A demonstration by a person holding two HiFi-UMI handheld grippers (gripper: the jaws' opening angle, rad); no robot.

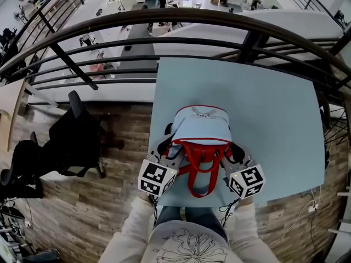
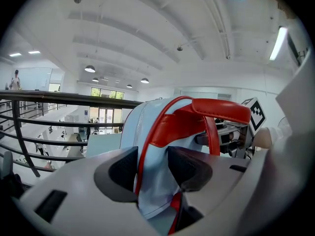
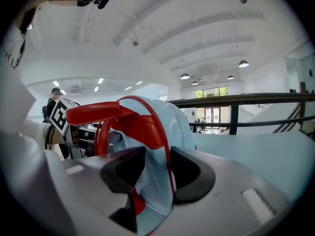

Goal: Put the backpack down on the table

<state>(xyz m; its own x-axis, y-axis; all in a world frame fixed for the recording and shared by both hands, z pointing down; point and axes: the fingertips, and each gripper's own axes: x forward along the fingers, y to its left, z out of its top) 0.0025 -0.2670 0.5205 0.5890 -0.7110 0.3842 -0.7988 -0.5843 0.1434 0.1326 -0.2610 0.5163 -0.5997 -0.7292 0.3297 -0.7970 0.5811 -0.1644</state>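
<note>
Standing backpack (image 1: 200,126), zipped, on table (image 1: 274,108)

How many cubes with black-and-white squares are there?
2. One cube rides the left gripper, left of the blue backpack; the other cube rides the right gripper, right of it.

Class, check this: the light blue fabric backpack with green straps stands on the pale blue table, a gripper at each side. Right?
No: the head view shows red straps, not green. The backpack does stand on the pale blue table, left gripper and right gripper flanking it.
</note>
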